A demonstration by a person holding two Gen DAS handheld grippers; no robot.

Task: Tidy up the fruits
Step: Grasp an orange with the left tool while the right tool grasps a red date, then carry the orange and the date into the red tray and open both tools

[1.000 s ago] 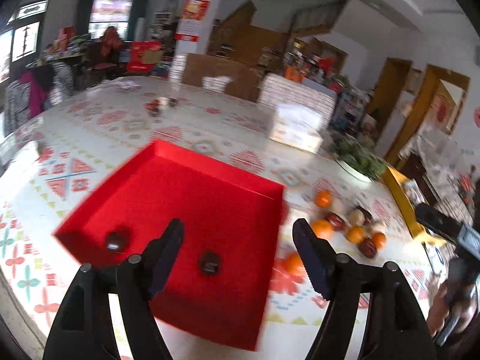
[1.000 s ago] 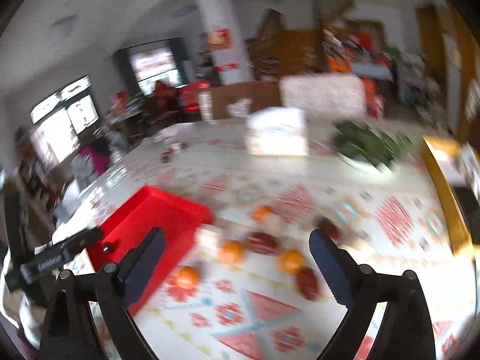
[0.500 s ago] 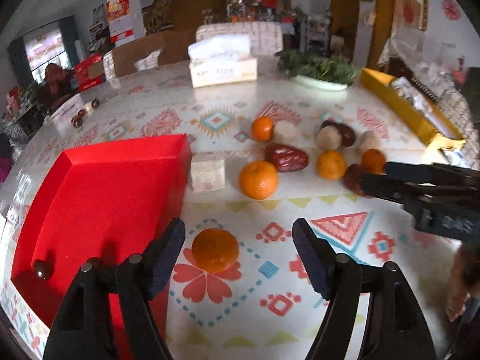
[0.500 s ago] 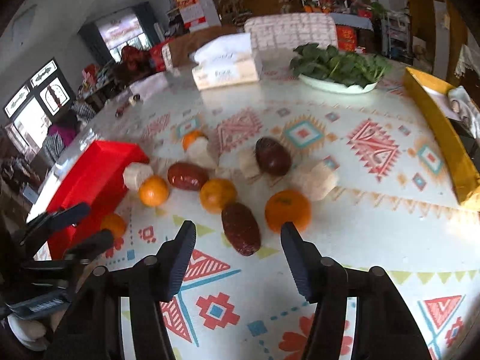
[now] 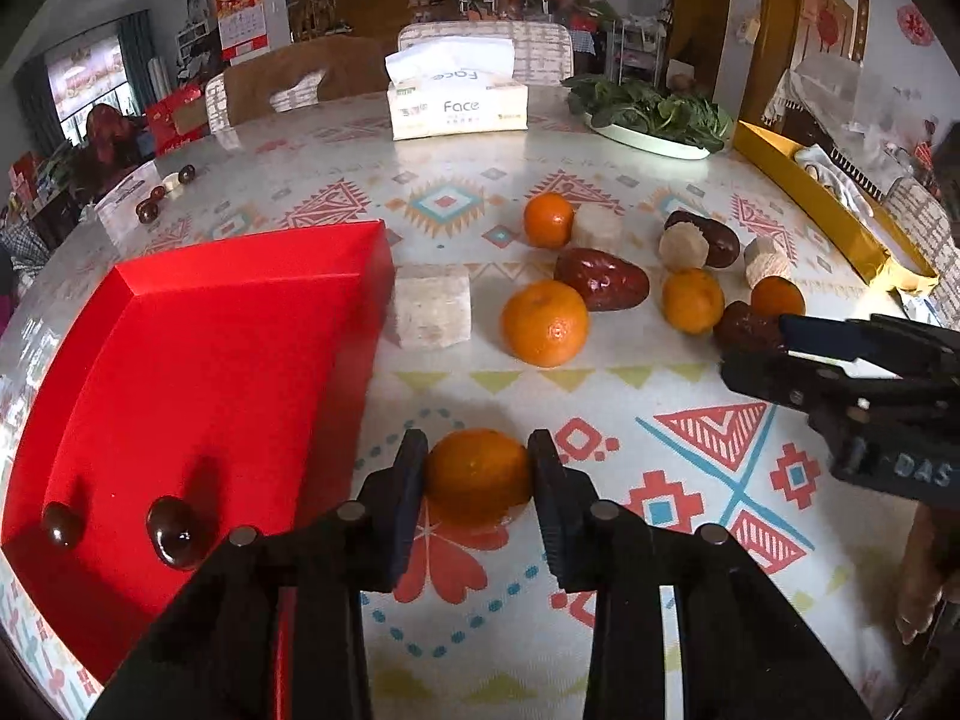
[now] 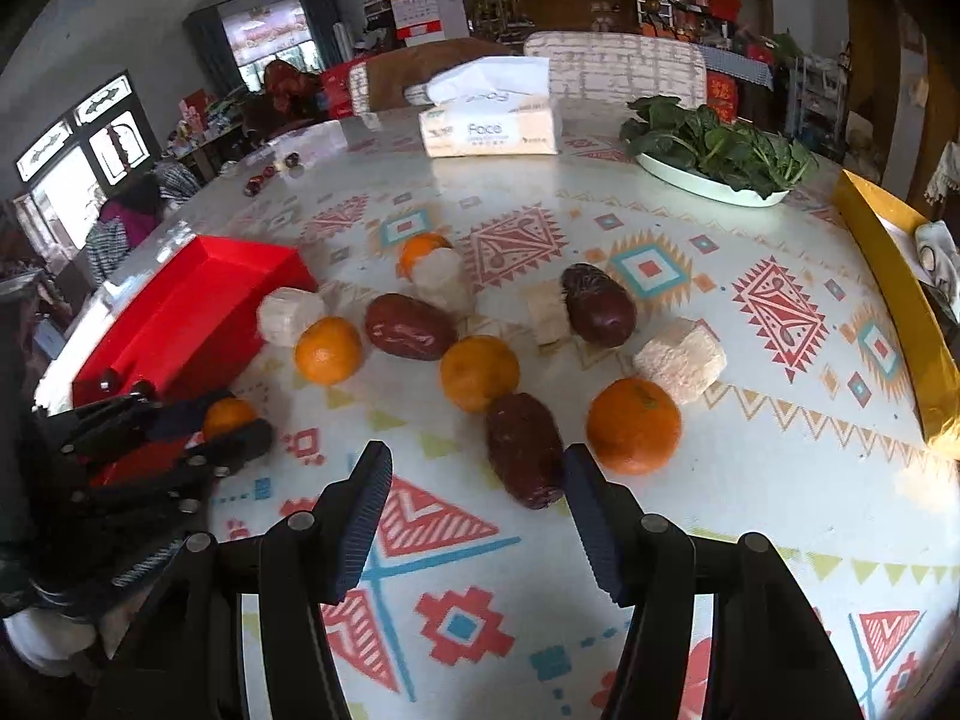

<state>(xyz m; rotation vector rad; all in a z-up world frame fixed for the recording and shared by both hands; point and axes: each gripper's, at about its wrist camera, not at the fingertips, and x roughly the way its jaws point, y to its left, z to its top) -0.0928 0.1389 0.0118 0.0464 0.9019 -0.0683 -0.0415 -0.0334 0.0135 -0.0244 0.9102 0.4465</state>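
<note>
My left gripper [image 5: 477, 468] is shut on a mandarin [image 5: 477, 474] that rests on the patterned tablecloth, just right of the red tray [image 5: 198, 360]. The tray holds two small dark fruits [image 5: 171, 531]. My right gripper [image 6: 474, 492] is open, its fingers on either side of a dark red date [image 6: 522, 450] lying on the cloth. Several mandarins [image 6: 633, 426], dates [image 6: 408, 327] and pale beige blocks [image 6: 678, 360] lie scattered in the middle of the table. The left gripper also shows in the right wrist view [image 6: 234, 423].
A tissue box [image 5: 456, 105] and a plate of green leaves [image 5: 654, 114] stand at the back. A yellow tray [image 5: 834, 210] lies at the right edge. Small dark fruits [image 5: 150, 210] lie at the far left. Chairs stand behind the table.
My left gripper moved forward and shut on the nearest mandarin. My right gripper moved closer to the dark red date, which now lies between its open fingers.
</note>
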